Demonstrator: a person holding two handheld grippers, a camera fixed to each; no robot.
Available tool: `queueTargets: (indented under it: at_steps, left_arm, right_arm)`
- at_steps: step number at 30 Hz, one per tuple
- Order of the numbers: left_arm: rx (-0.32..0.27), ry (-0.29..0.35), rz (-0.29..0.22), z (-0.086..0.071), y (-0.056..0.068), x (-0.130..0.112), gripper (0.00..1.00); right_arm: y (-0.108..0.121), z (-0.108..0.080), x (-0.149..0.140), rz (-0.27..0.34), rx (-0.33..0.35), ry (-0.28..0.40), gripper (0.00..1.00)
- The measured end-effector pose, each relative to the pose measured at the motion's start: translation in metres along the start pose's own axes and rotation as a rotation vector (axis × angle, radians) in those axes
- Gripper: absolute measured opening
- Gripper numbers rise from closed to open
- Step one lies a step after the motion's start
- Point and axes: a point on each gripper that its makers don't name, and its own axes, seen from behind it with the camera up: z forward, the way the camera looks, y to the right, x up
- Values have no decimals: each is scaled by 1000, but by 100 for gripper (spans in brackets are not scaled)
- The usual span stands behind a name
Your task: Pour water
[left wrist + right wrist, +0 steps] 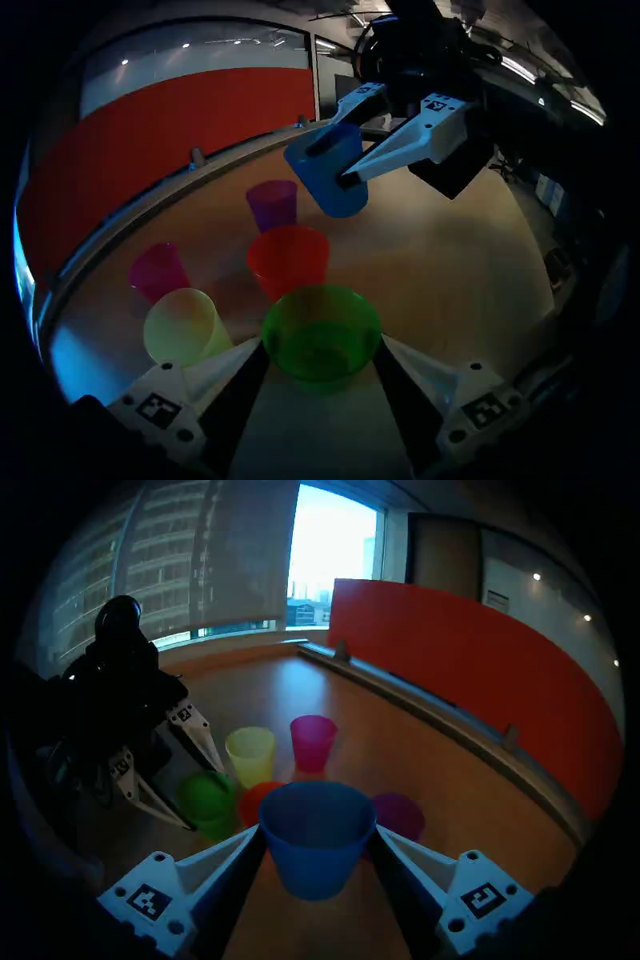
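My left gripper (320,344) is shut on a green cup (320,332), held upright close to the camera. Beyond it my right gripper (332,164) is shut on a blue cup (328,172), which hangs tilted above the wooden table (448,256). In the right gripper view the blue cup (318,840) sits between the right gripper's (318,832) fingers. The left gripper (206,798) holds the green cup (206,800) at the left. I cannot make out water in either cup.
Several more cups stand on the table: red (288,260), purple (272,204), magenta (158,270) and yellow (184,324). A red partition (160,136) runs along the table's far edge. A person in dark clothes (120,680) stands at the left.
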Motion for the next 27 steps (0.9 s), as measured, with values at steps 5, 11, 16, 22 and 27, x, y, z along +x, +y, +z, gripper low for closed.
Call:
queueTargets:
  at_steps: [5, 11, 16, 22, 27]
  left_arm:
    - [-7, 2, -7, 0, 1, -2, 85]
    - [-15, 1, -10, 0, 1, -4, 86]
    - [-6, -24, -7, 0, -2, -11, 94]
    - [5, -37, -6, 0, -4, -18, 99]
    - [-1, -32, -17, -7, -4, -17, 99]
  right_arm:
    - [-1, 3, -4, 6, -1, -5, 89]
    - [-1, 7, -14, 14, -2, -19, 89]
    - [1, 11, -22, 23, -8, -30, 89]
    - [1, 17, -37, 37, -12, -52, 89]
    - [2, 24, -53, 42, -17, -77, 89]
